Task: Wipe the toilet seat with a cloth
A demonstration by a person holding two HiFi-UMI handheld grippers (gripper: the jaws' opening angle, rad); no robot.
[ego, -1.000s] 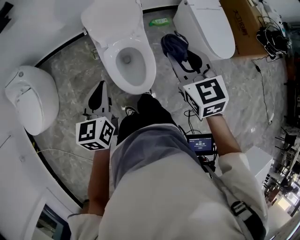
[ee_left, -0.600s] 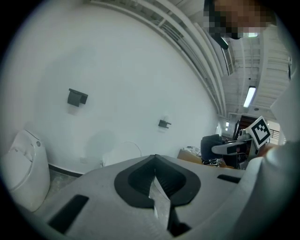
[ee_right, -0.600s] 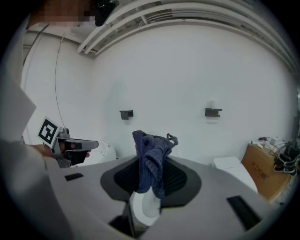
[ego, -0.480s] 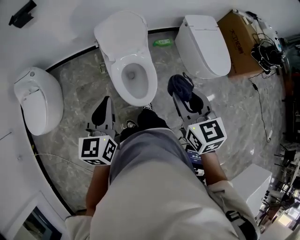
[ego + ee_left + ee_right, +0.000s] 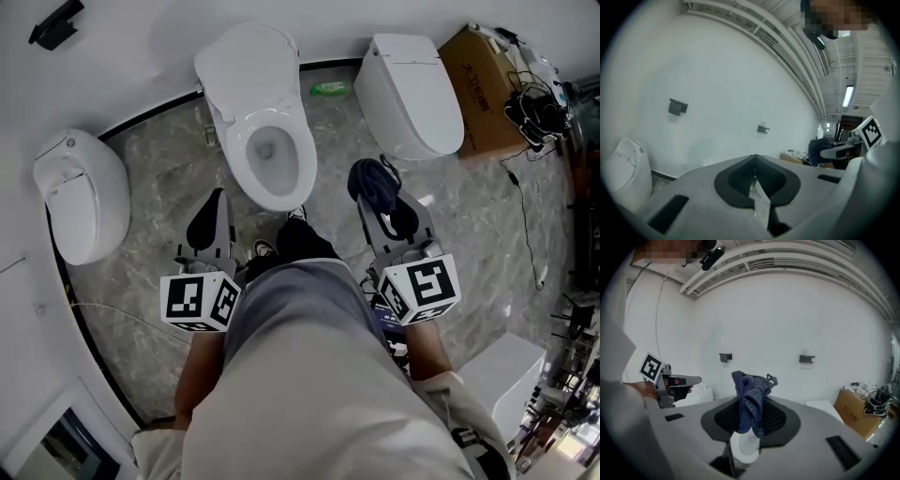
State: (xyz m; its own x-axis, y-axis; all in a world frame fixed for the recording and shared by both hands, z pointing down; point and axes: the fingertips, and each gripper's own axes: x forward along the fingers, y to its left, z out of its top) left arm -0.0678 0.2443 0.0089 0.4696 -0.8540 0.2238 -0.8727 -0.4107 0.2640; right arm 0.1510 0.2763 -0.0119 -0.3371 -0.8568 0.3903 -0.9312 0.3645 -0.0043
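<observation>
Cloth (image 5: 751,383), dark blue and bunched, sits clamped between the jaws of the right gripper (image 5: 373,192), with its loose end standing up past the tips. In the head view it hangs over the grey marble floor (image 5: 159,164), to the right of the open toilet (image 5: 272,192) and apart from it. It is in the gap between that toilet and a closed toilet (image 5: 412,89) further right. The toilet seat (image 5: 236,150) lies down round the bowl with the lid (image 5: 248,66) raised behind it, toward the white wall (image 5: 122,56). Nothing touches the seat.

The left gripper (image 5: 754,161) is clenched, its jaws pressed together with nothing between them. It is held over the floor to the left of the bowl, about level with the right one. Each gripper has its marker cube (image 5: 199,302) at the end nearest the person (image 5: 309,375), whose body fills the lower part of the head view.

A third toilet (image 5: 80,202), lid closed, stands at the far left. A green packet (image 5: 330,88) lies on the floor behind the open toilet, near the wall. A cardboard box (image 5: 483,70) stands beside the right-hand toilet, with a tangle of black cables (image 5: 534,98) next to it. Two dark brackets (image 5: 725,357) are fixed on the wall.
</observation>
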